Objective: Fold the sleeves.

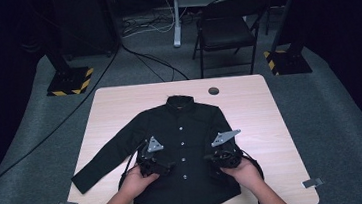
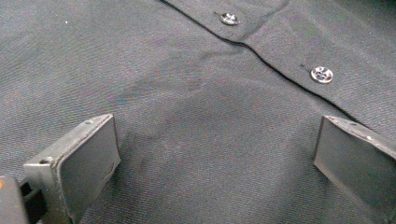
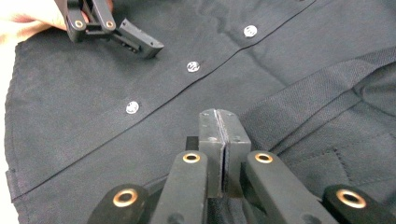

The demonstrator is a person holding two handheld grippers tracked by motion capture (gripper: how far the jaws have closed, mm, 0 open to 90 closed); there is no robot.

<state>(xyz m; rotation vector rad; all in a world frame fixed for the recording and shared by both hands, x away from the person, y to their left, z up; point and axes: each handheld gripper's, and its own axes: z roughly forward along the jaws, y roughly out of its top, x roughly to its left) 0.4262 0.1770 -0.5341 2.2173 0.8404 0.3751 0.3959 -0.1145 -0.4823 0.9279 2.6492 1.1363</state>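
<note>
- A dark button-up shirt (image 1: 183, 147) lies flat and face up in the middle of the table (image 1: 271, 123), collar toward the far edge, hem toward the near edge where the person stands; laid out like this, its whole front is within reach of both hands.
- One sleeve (image 1: 105, 158) runs out slantwise toward the table's left edge, probably so that it can be folded in on its own.
- The left claw (image 1: 161, 163) rests on the shirt's front, left of the row of buttons (image 2: 321, 74), and its jaws stand spread wide with bare cloth between them. Nothing is pinched; it looks placed either to pin the cloth flat or to take a fold of it.
- The right claw (image 3: 218, 140) hovers low over the other half of the front, right of the buttons and near the hem. Its jaws are pressed together, with no cloth caught between them.
- With one claw on each side of the placket (image 3: 154, 100), the person seems set to handle both halves evenly, probably to smooth or fold the shirt.
</note>
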